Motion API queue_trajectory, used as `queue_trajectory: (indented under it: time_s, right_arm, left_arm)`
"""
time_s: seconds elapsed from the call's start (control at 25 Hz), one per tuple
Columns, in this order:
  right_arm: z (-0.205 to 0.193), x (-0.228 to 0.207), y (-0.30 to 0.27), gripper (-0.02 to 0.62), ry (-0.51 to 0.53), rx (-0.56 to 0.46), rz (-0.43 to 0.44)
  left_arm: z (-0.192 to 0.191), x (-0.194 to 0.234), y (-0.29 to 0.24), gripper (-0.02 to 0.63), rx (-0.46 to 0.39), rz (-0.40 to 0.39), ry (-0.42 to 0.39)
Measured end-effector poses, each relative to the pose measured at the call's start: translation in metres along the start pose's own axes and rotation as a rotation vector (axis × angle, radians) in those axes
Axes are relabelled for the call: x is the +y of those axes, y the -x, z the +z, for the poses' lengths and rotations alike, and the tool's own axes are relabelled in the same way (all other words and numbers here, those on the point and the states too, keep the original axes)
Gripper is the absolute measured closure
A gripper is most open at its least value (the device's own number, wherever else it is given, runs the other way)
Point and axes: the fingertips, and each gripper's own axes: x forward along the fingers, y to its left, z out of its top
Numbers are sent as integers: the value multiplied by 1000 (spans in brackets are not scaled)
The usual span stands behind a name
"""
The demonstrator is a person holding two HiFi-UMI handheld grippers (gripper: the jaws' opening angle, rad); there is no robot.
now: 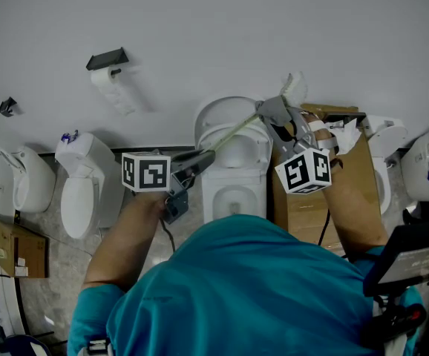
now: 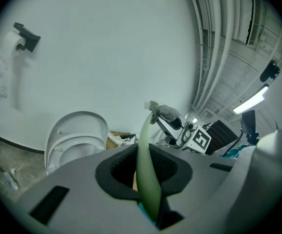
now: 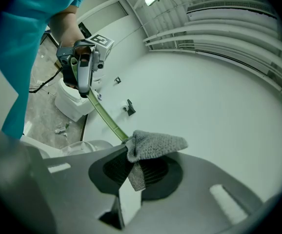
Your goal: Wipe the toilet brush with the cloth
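Head view looks down on a pale wall point(image 1: 222, 21) with a row of toilets at its foot. The middle toilet point(image 1: 237, 154), lid raised, stands straight ahead of the person point(image 1: 229, 288) in a teal top, and a cardboard box point(image 1: 307, 202) sits just beside it on the right.

The toilet brush point(image 1: 233, 133) is held in the air above that toilet, touching nothing below. Its pale green handle slants from lower left up to the white bristle head point(image 1: 295, 87) at upper right. A grey knitted cloth point(image 1: 274, 110) is folded over the handle just short of the bristles.

The left claw point(image 2: 146, 177) is pinched on the lower end of the handle, which runs straight out between its dark pads. The right claw point(image 3: 140, 169) is pressed together on the cloth, with a bunched fold draped over its tips and a strip hanging down between the pads.

I judge the wipe to be under way, with the cloth at the far end of the shaft. No frame shows how clean the handle is, so I cannot say how much is done. The bare stretch between the two claws may need more passes. The part clamped inside the left claw cannot be reached without a new grip, and the bristles look untouched.
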Motion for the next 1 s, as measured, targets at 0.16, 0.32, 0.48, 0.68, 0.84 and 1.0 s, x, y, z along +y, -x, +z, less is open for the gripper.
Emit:
queue_trajectory:
  time_s: [0.16, 0.32, 0.48, 0.68, 0.84, 1.0]
  right_arm:
    - [-4, -5, 1, 558, -14, 10, -14]
    - [27, -5, 23, 558, -164, -123, 27]
    - [37, 28, 31, 558, -508, -200, 222]
    - [18, 73, 5, 558, -1113, -230, 505]
    - [33, 80, -8, 558, -1438, -354, 657]
    - [46, 71, -11, 558, -1569, -493, 741]
  left_arm:
    - [-2, 4, 2, 548, -5, 5, 9]
    - [12, 12, 10, 548, -69, 76, -80]
    - [34, 17, 25, 548, -128, 222, -308]
    - [49, -6, 21, 548, -151, 271, -583]
    - [44, -25, 6, 548, -132, 242, -702]
    - [36, -34, -4, 547, -97, 226, -784]
